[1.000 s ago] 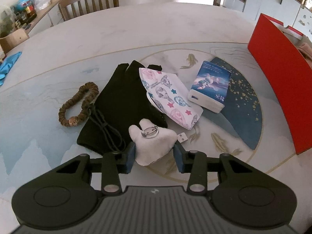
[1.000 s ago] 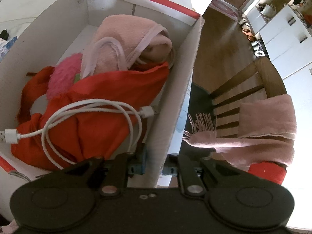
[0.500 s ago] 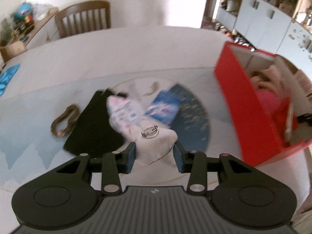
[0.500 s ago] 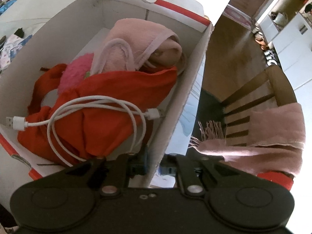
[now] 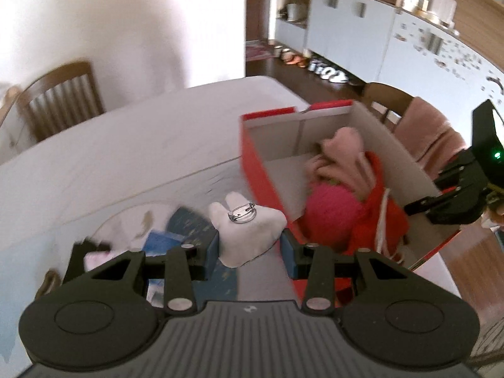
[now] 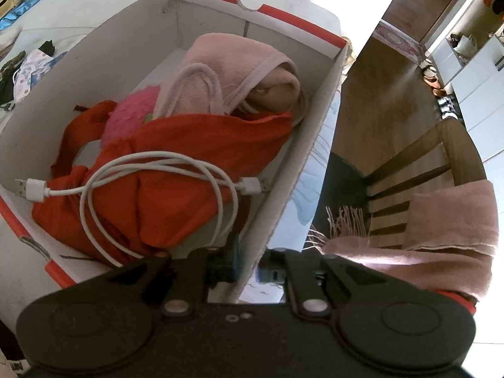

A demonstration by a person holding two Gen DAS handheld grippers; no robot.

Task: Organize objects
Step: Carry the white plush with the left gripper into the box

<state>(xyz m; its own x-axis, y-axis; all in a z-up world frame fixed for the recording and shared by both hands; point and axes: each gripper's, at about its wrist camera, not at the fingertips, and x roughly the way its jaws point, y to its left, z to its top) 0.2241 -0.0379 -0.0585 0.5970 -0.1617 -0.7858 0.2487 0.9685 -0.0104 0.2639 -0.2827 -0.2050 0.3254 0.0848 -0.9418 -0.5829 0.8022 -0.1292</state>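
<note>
The left gripper [image 5: 250,249] clasped a white stuffed brooch [image 5: 249,230] between its pads, held above the bench [image 5: 126,157] just beside the red box [image 5: 252,163]. The right gripper [image 6: 249,269] pinched the box's side wall [image 6: 283,195]. Inside lay a white USB cable [image 6: 151,189] on a red cloth [image 6: 189,182].

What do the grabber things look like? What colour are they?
The left gripper is black plastic with two round discs, silver screws, a ribbed grey middle and blue pads on its fingers. The right gripper looks the same: black, round discs, blue pads. Seen from the left camera, a small green light glows on it.
</note>
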